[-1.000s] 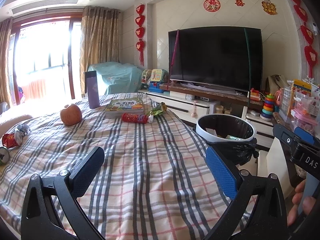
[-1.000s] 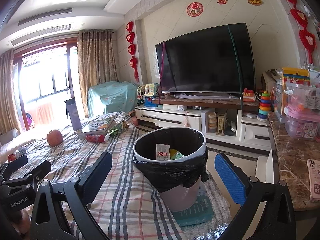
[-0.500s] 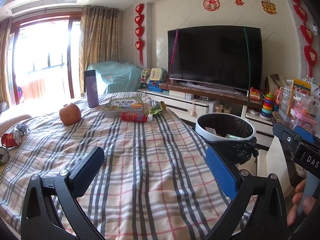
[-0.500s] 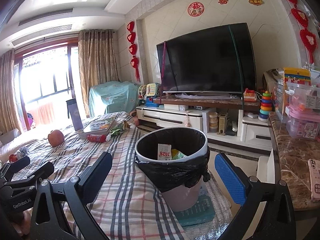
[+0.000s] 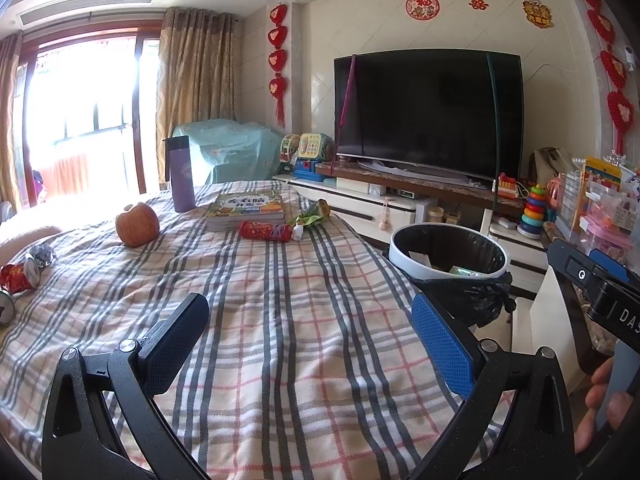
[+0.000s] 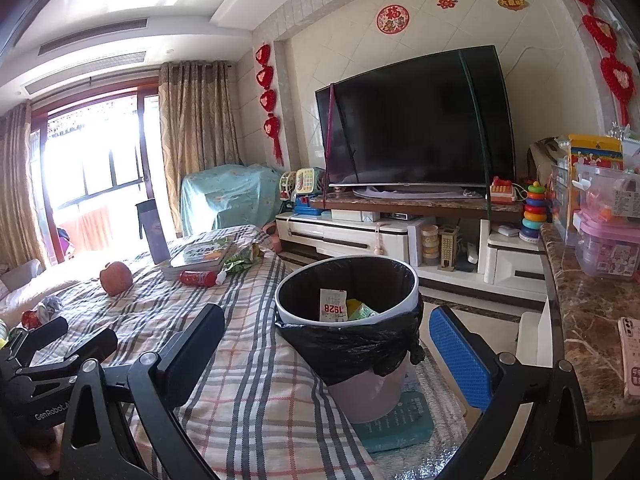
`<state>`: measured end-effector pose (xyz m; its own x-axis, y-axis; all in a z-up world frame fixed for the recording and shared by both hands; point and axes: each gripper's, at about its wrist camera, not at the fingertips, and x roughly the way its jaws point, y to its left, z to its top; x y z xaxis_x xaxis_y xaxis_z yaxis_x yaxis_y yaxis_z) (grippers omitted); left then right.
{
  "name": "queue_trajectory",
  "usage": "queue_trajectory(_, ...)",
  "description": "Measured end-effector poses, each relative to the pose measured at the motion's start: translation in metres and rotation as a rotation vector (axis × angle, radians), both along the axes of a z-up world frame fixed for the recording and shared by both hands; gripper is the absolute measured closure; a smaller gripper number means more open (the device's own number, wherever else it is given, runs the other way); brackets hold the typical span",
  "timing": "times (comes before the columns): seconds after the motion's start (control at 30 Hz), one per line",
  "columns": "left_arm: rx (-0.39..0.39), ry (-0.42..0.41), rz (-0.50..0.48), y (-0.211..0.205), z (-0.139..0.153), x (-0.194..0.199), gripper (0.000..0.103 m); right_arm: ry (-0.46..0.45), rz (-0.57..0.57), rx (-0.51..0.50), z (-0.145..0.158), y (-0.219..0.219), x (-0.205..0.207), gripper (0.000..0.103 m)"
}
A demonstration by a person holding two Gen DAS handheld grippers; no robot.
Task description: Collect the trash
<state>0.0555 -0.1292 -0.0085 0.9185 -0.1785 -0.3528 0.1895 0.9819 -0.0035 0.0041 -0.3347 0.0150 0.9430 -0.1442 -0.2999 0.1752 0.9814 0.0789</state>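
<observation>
Plaid cloth covers the table. Off its right edge stands the black-lined bin, paper scraps inside. At the far edge lie a book, an apple, a red wrapper; a crushed can sits at the left edge. Both grippers, left and right, gape empty.

Crushed red can half cut at left edge; bin contents perhaps wrappers, unclear

Black gripper frames, silver screws, blue textured pads.
</observation>
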Motion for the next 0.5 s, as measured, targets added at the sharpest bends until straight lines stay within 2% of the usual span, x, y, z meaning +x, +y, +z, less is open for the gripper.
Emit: queue_trajectory(0.5, -0.008, 0.003, -0.017, 0.0002, 0.0004, -0.0001, 0.0, -0.002, 0.012, 0.014, 0.0007, -0.001, -0.0014, 0.0)
